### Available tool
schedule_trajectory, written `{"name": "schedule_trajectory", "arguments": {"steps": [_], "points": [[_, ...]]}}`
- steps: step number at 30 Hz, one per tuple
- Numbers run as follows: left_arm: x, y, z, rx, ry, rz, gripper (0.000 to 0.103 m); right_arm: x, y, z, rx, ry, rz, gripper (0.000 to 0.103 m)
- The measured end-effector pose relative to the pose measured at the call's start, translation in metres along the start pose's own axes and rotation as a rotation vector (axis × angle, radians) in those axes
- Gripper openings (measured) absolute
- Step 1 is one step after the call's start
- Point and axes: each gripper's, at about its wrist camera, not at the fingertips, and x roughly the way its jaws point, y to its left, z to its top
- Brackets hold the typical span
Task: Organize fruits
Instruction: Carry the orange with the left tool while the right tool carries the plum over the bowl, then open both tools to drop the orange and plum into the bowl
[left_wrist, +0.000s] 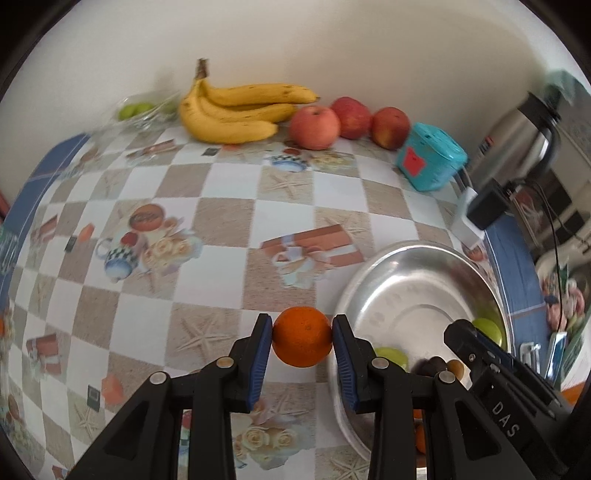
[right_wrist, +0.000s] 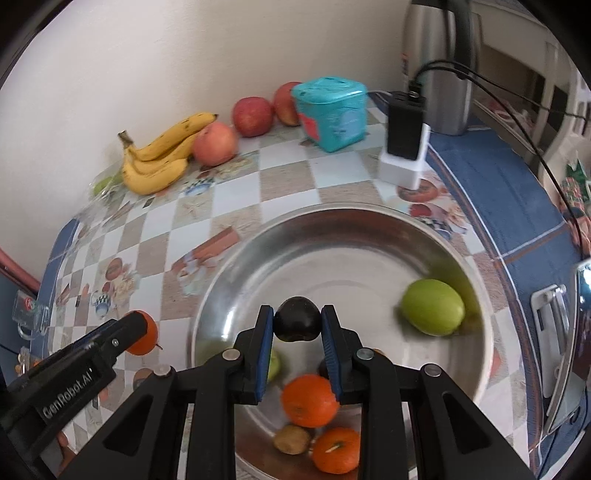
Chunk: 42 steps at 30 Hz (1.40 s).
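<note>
My left gripper is shut on an orange and holds it above the tablecloth, just left of the steel bowl. My right gripper is shut on a dark plum over the steel bowl. In the bowl lie a green fruit, two oranges, a kiwi and another green fruit partly hidden by my fingers. Bananas and three red apples lie along the back wall. The left gripper with its orange shows at the right wrist view's lower left.
A teal box stands right of the apples. A black charger on a white block and a steel kettle stand at the back right, with cables trailing. A clear bag with green fruit lies at the back left.
</note>
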Motion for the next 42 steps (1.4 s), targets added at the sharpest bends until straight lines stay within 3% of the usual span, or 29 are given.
{"name": "schedule_trajectory", "arguments": {"steps": [6, 13, 42], "points": [[0.002, -0.025, -0.004, 0.096, -0.035, -0.034, 0.036, -0.001, -0.016, 0.001, 0.051, 0.002, 0.010, 0.027], [0.004, -0.038, -0.007, 0.141, -0.052, -0.047, 0.036, -0.002, -0.024, 0.000, 0.077, 0.006, 0.007, 0.027], [0.008, -0.042, -0.008, 0.145, -0.050, -0.072, 0.037, 0.006, -0.032, -0.002, 0.111, 0.040, 0.007, 0.028]]}}
